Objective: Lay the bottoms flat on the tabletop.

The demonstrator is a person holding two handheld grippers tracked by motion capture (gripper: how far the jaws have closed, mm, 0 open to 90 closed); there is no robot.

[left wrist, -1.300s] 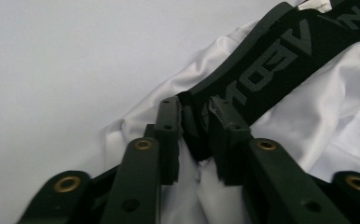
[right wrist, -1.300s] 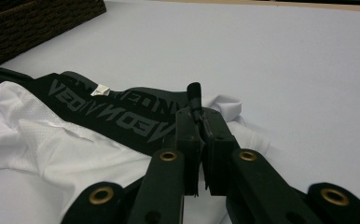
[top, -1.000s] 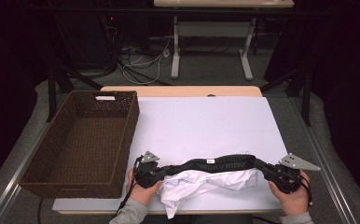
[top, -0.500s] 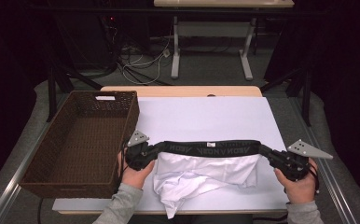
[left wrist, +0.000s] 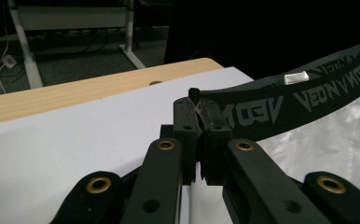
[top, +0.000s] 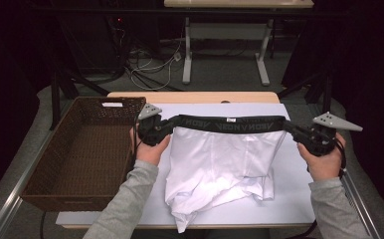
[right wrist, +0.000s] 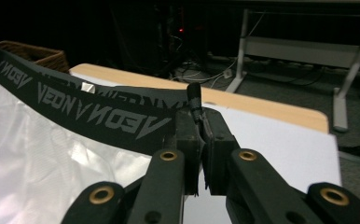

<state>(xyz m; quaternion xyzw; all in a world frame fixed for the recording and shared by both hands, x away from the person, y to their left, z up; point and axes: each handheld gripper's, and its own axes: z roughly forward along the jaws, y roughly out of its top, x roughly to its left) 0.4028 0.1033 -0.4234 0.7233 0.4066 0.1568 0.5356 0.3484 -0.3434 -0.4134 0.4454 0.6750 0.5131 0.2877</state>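
My left claw is clamped on one end of the black waistband of the white boxer briefs; in the left gripper view the band runs off toward 2 o'clock from the pinched jaws. My right claw is clamped on the other end, the band leaving toward 10 o'clock in its own view. Between them the waistband is pulled taut and level above the table, with the legs hanging down and the lower hem crumpled on the white sheet at 6 o'clock. I judge the lifting and spreading done (the folding, or a move into the basket, is left). The wicker basket sits at 9 o'clock, beside my left hand. Count: one garment, one basket, two claws.
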